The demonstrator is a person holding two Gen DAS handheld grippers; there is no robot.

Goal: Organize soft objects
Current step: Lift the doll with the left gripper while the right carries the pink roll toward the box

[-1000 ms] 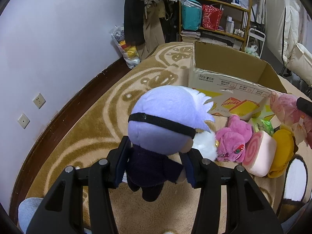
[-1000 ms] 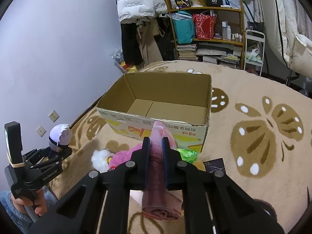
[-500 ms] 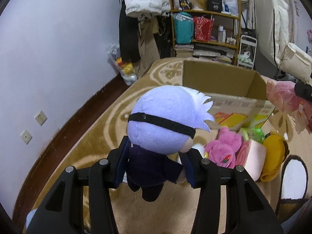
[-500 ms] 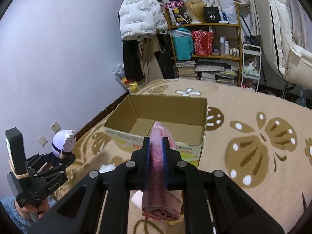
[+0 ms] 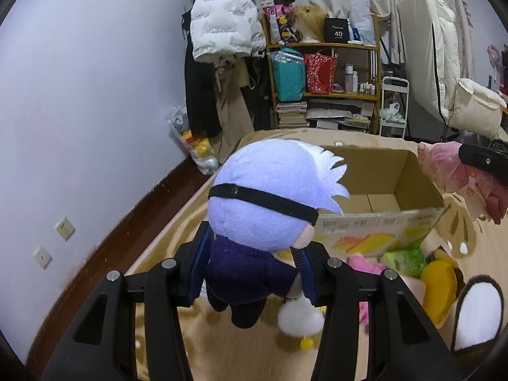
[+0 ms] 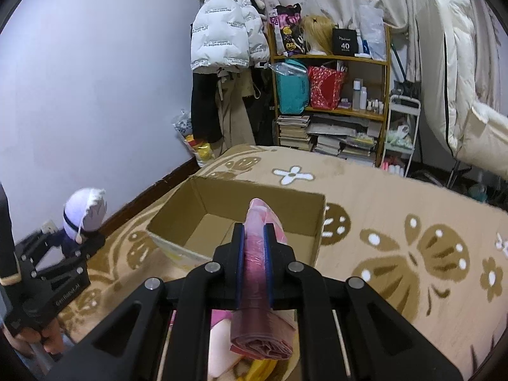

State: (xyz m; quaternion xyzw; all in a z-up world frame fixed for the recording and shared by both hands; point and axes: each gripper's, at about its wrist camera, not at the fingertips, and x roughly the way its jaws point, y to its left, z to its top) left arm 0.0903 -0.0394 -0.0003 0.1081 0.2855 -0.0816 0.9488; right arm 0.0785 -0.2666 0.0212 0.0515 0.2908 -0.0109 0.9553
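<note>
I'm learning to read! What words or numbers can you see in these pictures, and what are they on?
"40": black box on the shelf's top; the small word above it is too blurred.
"GenRobot.AI": side of the left gripper, partly blurred.
White jacket: rows of print appear mirrored, too small to read surely.
Cardboard box: printed characters on its front, too blurred to read.

Two claw-mounted fisheyes, angled down from close above the carpet (image 6: 397, 200), both sharing the cardboard box (image 5: 381, 190) and shelf (image 6: 330, 101)
</note>
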